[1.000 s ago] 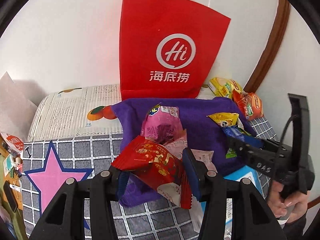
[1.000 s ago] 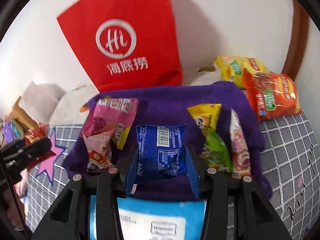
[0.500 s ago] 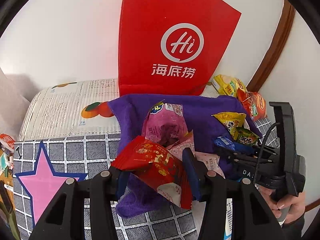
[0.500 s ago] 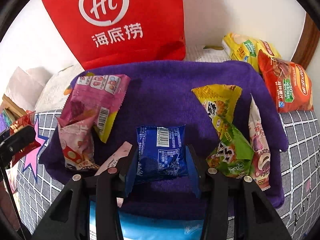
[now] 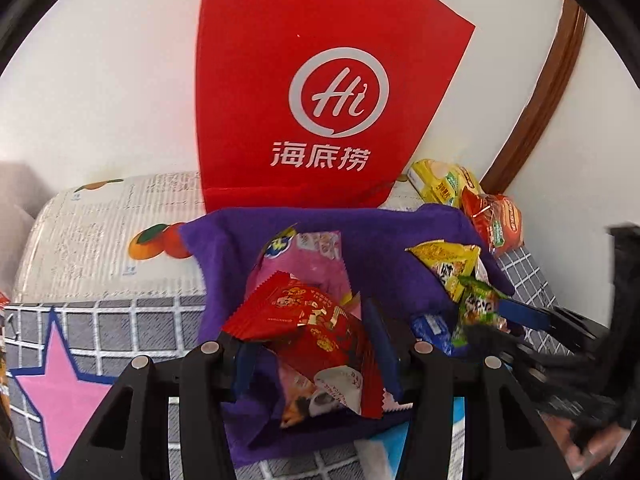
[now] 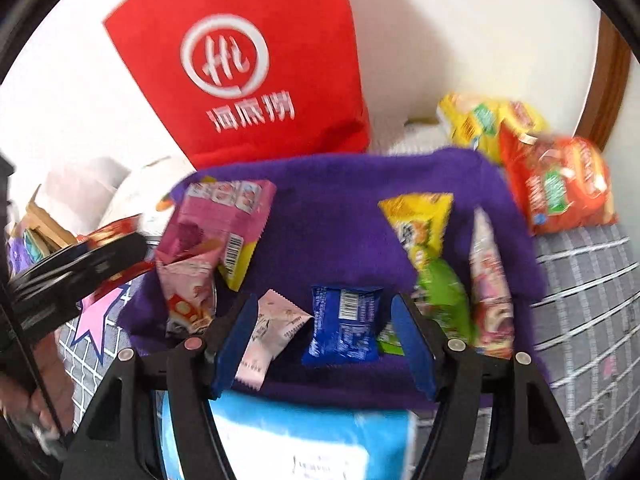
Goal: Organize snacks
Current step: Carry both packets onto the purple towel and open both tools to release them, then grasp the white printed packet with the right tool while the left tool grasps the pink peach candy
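The main risk sits with the left gripper (image 5: 308, 344): its jaws are clamped on a red snack packet (image 5: 316, 336), which hangs crooked above the near edge of the purple cloth (image 6: 332, 216). Slick foil held by one side could slide out, or land on the pink packet (image 6: 216, 224) already lying there and spoil the row.

The right gripper (image 6: 324, 340) is opening, and the blue packet (image 6: 344, 324) lies flat on the cloth between its fingers, neither pad pressing it. If the hand draws off carelessly, a finger may drag that packet, or nudge the pale pink sachet (image 6: 272, 332) touching the left finger (its tail overhangs the cloth's near edge).

Yellow and green packets (image 6: 432, 248) crowd the right side, so free cloth is mostly in the middle. A red paper bag (image 5: 316, 92) stands behind, chip bags (image 6: 556, 184) lie off the cloth, and a light blue pack (image 6: 304, 440) sits just in front
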